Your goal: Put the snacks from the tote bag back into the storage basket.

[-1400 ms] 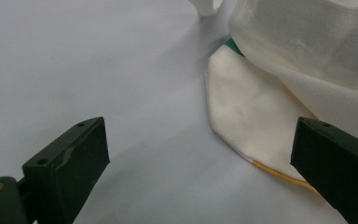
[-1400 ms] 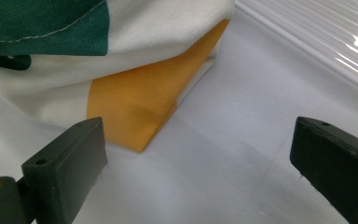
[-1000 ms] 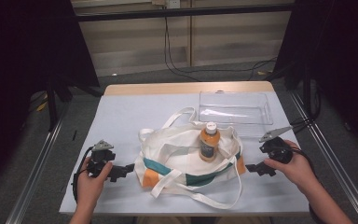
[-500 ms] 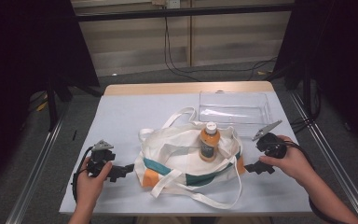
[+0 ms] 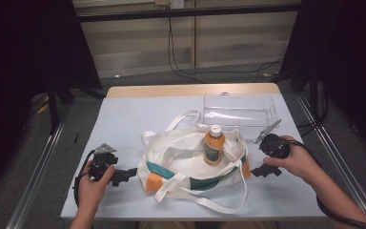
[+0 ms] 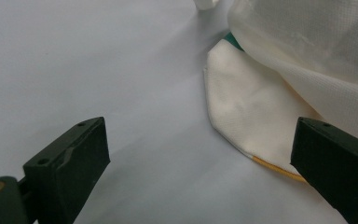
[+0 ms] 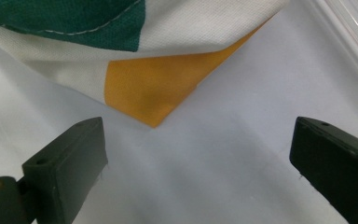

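A white tote bag (image 5: 193, 160) with a green band and orange corners lies slumped in the middle of the counter (image 5: 138, 114), its mouth open upward. An orange bottle (image 5: 214, 145) with a white cap stands upright inside the bag, toward its right half. Behind the bag, near the counter's far right corner, sits a clear plastic bin (image 5: 238, 109) with nothing visible in it.

The left gripper (image 5: 124, 175) rests low on the counter just beside the bag's left orange corner, its jaws spread wide; in the left gripper view the bag's pale corner lies between and beyond them, untouched. The right gripper (image 5: 263, 169) sits just off the bag's right corner, jaws likewise wide apart, with the orange corner of the fabric ahead of them in the right gripper view and bare counter between them.

Compared with a second ago, the right hand (image 5: 293, 160) has shifted slightly in toward the bag, while the left hand (image 5: 93, 179), the bag and the bottle lie as they did.

Bare counter stretches to the left of the bag and behind it up to the far edge; the near edge lies close below the trailing bag straps (image 5: 205, 200).
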Tool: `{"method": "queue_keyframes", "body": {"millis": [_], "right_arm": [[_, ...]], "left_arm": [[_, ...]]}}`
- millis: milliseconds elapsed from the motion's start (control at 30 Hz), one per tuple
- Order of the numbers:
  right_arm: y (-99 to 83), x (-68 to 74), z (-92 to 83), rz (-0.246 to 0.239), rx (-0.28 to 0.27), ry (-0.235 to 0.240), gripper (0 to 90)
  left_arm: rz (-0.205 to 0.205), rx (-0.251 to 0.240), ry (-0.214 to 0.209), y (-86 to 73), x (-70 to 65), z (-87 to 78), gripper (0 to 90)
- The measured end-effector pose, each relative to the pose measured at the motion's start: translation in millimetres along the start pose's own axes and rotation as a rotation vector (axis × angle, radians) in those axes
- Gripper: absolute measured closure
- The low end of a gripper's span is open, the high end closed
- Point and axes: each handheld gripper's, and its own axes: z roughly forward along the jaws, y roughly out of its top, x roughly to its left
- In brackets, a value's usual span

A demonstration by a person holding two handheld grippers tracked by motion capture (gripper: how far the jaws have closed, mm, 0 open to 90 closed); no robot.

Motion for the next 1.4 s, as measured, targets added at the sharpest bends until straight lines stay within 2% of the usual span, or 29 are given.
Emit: {"method": "queue_keyframes", "body": {"millis": [333,467,700,733,1267,1400], "right_arm": [[7.7,0.6,-6.5,-0.021,0.036,0.005,4.0],[9.1,0.6,-6.3,-0.027,0.051,0.02,4.0],[11.6,1.8,-7.8,-0.02,0.078,0.025,4.0],[12.6,0.9,-8.6,-0.031,0.074,0.026,3.9],[29.1,1.6,-26.6,-0.026,0.081,0.022,3.9],[34.3,1.9,-29.2,-0.04,0.085,0.021,3.9]], "left_arm": [[0.005,0.011,0.001,0.7,-1.4,1.0,4.3],[0.003,0.008,0.0,0.3,-1.7,1.2,4.3],[-0.001,-0.007,0.002,0.1,-1.6,1.1,4.4],[-0.002,-0.007,0.001,0.0,-2.0,1.2,4.4],[0.004,-0.009,-0.001,1.0,-2.0,0.7,4.6],[0.002,-0.008,-0.004,0.8,-2.2,1.0,4.6]]}}
